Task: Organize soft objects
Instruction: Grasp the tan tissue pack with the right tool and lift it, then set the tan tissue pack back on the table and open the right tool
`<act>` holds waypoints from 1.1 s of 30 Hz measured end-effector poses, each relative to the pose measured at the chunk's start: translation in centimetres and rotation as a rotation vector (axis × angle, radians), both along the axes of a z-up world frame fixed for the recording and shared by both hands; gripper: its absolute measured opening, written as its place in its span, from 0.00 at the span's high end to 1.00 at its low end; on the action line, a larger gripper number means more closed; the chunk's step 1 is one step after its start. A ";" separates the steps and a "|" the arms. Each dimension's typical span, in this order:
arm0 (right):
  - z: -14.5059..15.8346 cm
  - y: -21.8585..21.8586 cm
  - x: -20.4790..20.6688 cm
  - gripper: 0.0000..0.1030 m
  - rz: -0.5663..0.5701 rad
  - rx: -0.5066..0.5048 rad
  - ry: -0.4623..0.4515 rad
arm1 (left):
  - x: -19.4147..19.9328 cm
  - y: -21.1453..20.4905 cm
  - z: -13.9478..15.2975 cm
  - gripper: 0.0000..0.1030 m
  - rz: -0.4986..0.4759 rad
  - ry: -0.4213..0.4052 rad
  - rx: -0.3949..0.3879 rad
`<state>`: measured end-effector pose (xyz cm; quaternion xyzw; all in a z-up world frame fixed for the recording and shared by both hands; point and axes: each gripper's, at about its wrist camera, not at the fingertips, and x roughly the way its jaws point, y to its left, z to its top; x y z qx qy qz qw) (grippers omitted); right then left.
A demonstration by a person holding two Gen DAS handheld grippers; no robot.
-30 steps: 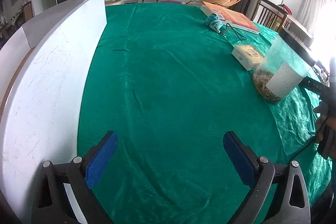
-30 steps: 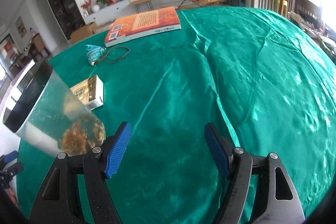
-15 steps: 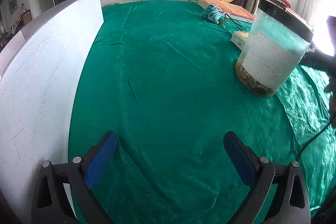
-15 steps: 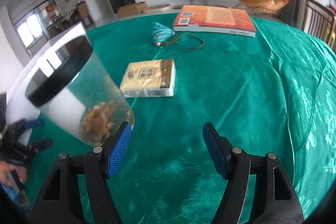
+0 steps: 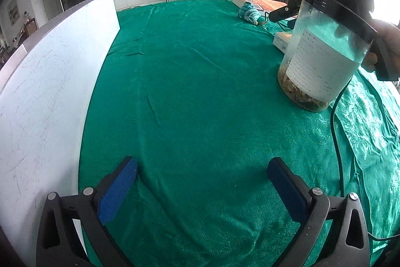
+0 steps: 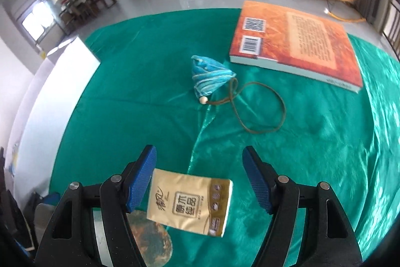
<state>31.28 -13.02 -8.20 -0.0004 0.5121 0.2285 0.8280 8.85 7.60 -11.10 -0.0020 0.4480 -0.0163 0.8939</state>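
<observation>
A tan tissue pack (image 6: 190, 204) lies on the green tablecloth (image 6: 312, 142) directly below my right gripper (image 6: 200, 179), which is open and empty above it. A blue striped pouch (image 6: 210, 76) with a brown cord lies farther out; it also shows in the left wrist view (image 5: 250, 14). My left gripper (image 5: 200, 189) is open and empty low over bare cloth. The tissue pack's edge (image 5: 281, 40) peeks out behind a jar.
A clear jar (image 5: 322, 59) with a black rim and brown contents stands at the right of the left wrist view. An orange book (image 6: 297, 39) lies at the far side. A white board (image 5: 45, 96) runs along the table's left edge. A black cable (image 5: 336, 142) trails over the cloth.
My right gripper has swung forward and over the jar to hover above the tissue pack. My left gripper has shifted so the jar looms closer on its right.
</observation>
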 end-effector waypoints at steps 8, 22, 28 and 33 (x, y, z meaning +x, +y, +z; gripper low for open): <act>-3.0 2.3 -1.7 0.39 0.197 -0.230 -0.021 | 0.0 0.0 0.0 0.00 0.000 -0.001 0.000; 1.6 -15.1 -19.1 0.22 -0.497 -0.079 -0.189 | 3.7 -1.9 1.1 0.00 0.038 -0.016 -0.262; -0.2 -15.9 -27.1 0.22 -0.683 -0.002 -0.272 | 8.9 -7.2 1.0 0.00 -0.060 -0.022 -0.198; 0.2 -15.7 -26.4 0.22 -0.696 -0.004 -0.282 | 10.4 -11.7 0.9 0.00 -0.209 0.023 -0.085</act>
